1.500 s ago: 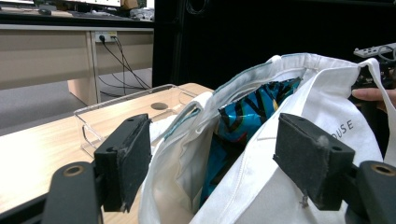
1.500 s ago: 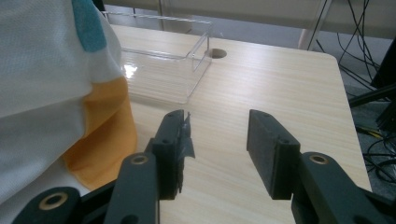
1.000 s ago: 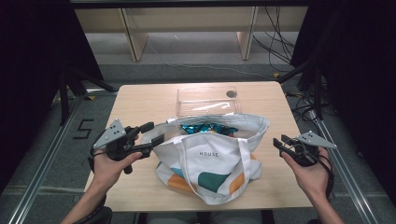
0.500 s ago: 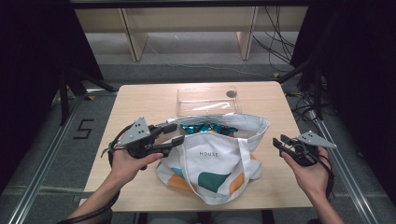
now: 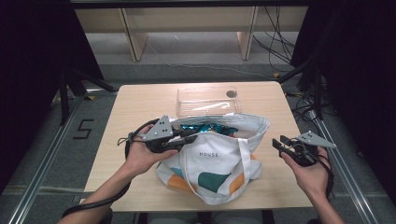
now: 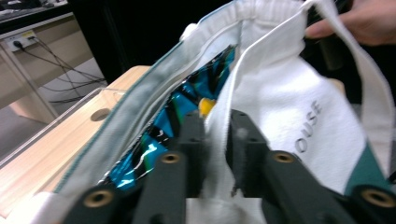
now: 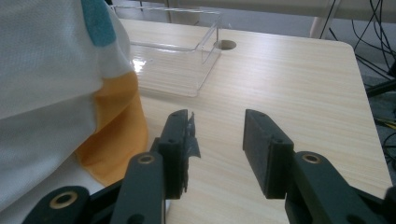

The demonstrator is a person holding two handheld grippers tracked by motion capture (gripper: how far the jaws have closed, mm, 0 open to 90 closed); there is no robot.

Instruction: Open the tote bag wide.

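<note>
Tote bag point(image 5: 219, 158) sat at frame centre, its rim pinched by the left gripper point(image 6: 215, 126); right gripper point(image 7: 217, 135), lower right, gaped empty. Next, probably spreading the mouth.

A light wooden table point(image 5: 140, 102) is set on a grey floor point(image 5: 196, 51), with metal rails point(image 5: 42, 158) laid along both sides. A "5" point(image 5: 81, 129) is marked on the floor. Pale wooden shelving legs point(image 5: 133, 37) and loose black cables point(image 5: 280, 42) are seen behind, flanked by dark curtains point(image 5: 28, 70).
</note>
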